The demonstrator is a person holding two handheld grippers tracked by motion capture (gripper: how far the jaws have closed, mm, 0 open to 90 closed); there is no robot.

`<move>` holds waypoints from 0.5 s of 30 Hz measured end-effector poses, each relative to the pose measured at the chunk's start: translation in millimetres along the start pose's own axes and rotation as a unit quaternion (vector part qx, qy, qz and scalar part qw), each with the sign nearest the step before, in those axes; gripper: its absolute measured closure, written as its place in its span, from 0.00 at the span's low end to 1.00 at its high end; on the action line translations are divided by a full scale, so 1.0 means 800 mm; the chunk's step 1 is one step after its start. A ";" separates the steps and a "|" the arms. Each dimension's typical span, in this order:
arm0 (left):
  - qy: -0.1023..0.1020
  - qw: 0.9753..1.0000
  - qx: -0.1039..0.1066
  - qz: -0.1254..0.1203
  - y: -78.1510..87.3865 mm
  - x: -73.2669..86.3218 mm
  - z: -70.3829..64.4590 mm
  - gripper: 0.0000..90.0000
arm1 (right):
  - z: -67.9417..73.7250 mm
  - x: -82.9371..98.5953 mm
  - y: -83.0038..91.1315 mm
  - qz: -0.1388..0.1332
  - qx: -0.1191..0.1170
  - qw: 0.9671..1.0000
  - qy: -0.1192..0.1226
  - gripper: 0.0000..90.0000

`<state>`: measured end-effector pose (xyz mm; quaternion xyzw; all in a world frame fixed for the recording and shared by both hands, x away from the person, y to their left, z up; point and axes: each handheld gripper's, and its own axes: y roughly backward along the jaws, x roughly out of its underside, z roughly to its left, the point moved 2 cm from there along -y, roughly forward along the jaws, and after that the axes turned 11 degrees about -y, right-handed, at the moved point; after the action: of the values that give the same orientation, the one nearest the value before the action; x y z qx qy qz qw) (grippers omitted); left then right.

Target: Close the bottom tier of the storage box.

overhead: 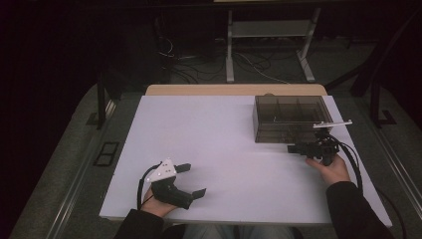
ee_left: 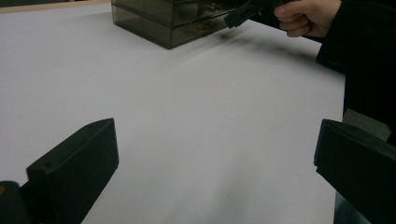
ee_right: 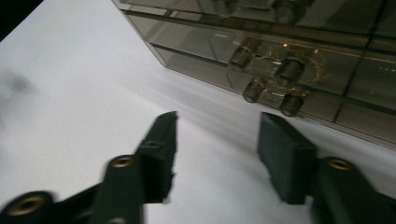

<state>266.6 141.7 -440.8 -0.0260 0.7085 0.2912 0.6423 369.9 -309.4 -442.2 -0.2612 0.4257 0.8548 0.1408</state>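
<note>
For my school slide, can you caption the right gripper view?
Open right gripper nears the smoky clear drawer box.

The left gripper [ee_left: 215,163] hangs low over the white table [ee_left: 187,107], its two black jaws rising at the bottom corners with a wide gap of bare tabletop between them. At the far edge stands a smoky see-through box [ee_left: 168,23] with shelves inside. Just right of it, the person's hand [ee_left: 308,16] grips the right gripper [ee_left: 233,19], whose dark tip points at the box front. A dark sleeve [ee_left: 359,60] fills the right side.
</note>
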 end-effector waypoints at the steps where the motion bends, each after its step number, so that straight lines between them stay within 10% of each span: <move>1: 0.000 1.000 0.000 0.000 0.000 0.000 0.000 0.00 | 0.003 0.001 0.002 -0.005 0.003 1.000 0.001 0.37; 8: 0.000 1.000 0.001 -0.001 0.000 0.000 0.000 0.00 | 0.022 0.009 0.015 -0.024 -0.009 1.000 0.012 0.02; 15: 0.000 1.000 0.001 -0.001 0.001 0.000 0.000 0.00 | 0.041 0.022 0.019 -0.016 -0.026 0.999 0.036 0.00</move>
<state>266.3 142.0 -440.2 -0.0264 0.7083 0.2900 0.6431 337.6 -291.5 -426.0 -0.3020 0.4039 0.8533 0.1327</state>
